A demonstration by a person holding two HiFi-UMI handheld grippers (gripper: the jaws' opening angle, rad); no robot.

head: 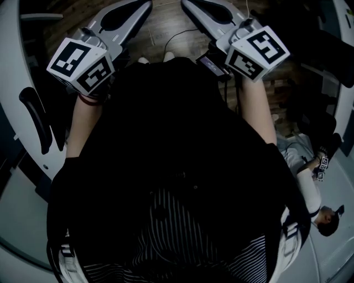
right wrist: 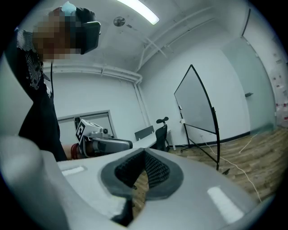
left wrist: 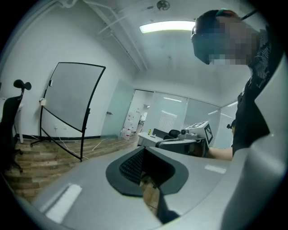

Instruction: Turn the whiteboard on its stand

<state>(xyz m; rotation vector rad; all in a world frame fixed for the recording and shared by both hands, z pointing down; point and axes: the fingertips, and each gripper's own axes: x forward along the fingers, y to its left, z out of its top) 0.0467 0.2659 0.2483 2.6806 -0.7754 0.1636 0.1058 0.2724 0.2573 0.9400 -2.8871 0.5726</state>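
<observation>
The whiteboard (left wrist: 72,96) is a grey panel in a thin black frame on a black floor stand. It stands across the room by the white wall, at the left of the left gripper view. In the right gripper view the whiteboard (right wrist: 195,101) shows nearly edge-on at the right. Both grippers are far from it. My left gripper (left wrist: 144,150) has its jaws together with nothing between them, and my right gripper (right wrist: 144,152) is shut and empty too. From the head view, the left gripper (head: 138,10) and right gripper (head: 191,6) point forward, side by side, over the wooden floor.
A black office chair (right wrist: 161,132) and a white desk (right wrist: 146,140) stand left of the board's stand. White cables (right wrist: 234,164) trail over the wooden floor near the stand's feet. Another person (head: 312,185) is low at the right of the head view.
</observation>
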